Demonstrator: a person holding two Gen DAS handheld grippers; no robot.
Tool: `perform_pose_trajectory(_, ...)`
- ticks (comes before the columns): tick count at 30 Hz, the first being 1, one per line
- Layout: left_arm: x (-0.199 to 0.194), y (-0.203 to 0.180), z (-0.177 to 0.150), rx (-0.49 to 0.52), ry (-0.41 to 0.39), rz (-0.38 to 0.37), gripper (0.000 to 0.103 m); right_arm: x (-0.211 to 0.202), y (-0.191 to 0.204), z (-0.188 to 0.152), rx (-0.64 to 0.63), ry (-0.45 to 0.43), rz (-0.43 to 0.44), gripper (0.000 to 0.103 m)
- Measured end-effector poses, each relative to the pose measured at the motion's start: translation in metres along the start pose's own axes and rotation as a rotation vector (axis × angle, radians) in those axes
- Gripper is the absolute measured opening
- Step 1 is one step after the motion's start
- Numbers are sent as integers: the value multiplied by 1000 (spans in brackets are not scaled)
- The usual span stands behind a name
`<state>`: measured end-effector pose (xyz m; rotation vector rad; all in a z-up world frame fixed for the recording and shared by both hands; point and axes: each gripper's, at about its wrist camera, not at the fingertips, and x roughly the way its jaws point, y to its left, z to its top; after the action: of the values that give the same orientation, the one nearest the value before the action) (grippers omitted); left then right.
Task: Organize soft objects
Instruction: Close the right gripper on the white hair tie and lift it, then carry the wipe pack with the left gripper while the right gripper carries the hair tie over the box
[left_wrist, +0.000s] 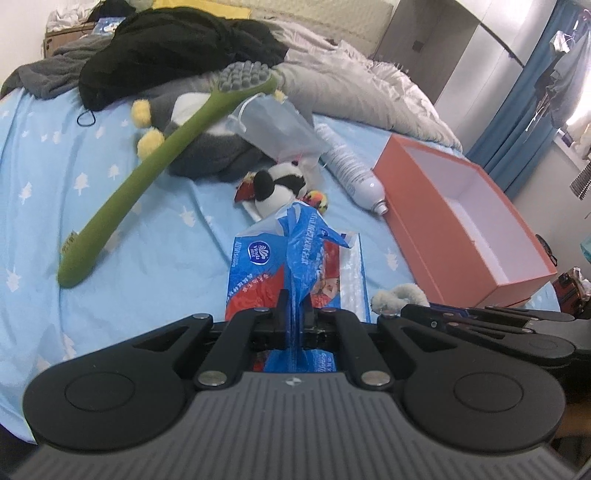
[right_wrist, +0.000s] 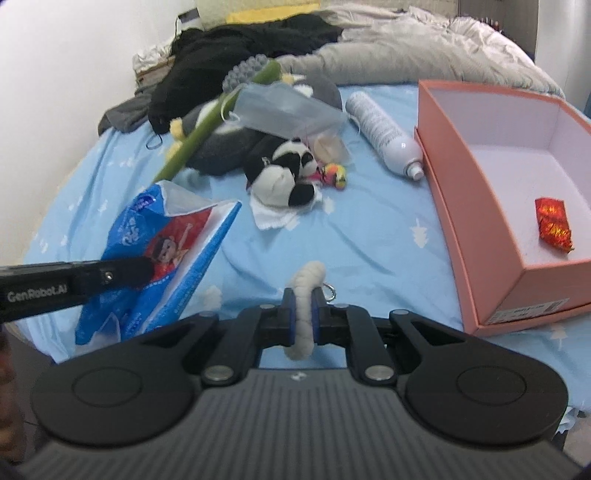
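My left gripper (left_wrist: 294, 301) is shut on the torn flap of a blue tissue pack (left_wrist: 273, 266), which is also in the right wrist view (right_wrist: 162, 243). My right gripper (right_wrist: 303, 301) is shut on a white fluffy ring (right_wrist: 304, 295) with a metal clip; the ring also shows in the left wrist view (left_wrist: 397, 295). A panda plush (right_wrist: 284, 173) lies mid-bed, also seen in the left wrist view (left_wrist: 275, 186). The pink box (right_wrist: 476, 206) stands to the right and holds a red wrapper (right_wrist: 554, 223).
A green long-handled brush (left_wrist: 147, 162), a grey plush (left_wrist: 207, 147), a face mask (right_wrist: 284, 107), a white spray bottle (right_wrist: 388, 134) and a small colourful toy (right_wrist: 334, 175) lie on the blue sheet (left_wrist: 55, 192). Black clothes (left_wrist: 177, 51) and a grey duvet (right_wrist: 424, 51) are piled behind.
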<state>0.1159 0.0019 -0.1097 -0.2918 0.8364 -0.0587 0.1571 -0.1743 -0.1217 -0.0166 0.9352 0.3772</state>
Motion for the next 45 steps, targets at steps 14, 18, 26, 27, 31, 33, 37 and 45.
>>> perform_pose_trajectory(14,-35,-35,35,51,-99,-53,5,-62,-2,37,8,-185,-3,12)
perform_pose_trajectory(18,-41,-53,50,83,-131,-79,5,-81,-8,49,14,-240,-14,12)
perform_pose_trajectory(26,-37,-102,88,142,-185,-150,5,-115,-37,72,42,-339,-61,12)
perform_pose_trajectory(27,-35,-109,92,150,-187,-160,5,-117,-43,74,48,-345,-70,12)
perform_pose_trajectory(31,-17,-142,107,186,-181,-205,5,-122,-71,83,82,-359,-110,12)
perform_pose_trajectory(33,-5,-161,112,204,-174,-225,5,-122,-88,86,103,-360,-128,12)
perform_pose_trajectory(37,30,-202,121,248,-142,-261,5,-115,-123,90,150,-342,-163,12)
perform_pose_trajectory(45,122,-256,127,292,-6,-312,5,-80,-198,84,276,-239,-240,12)
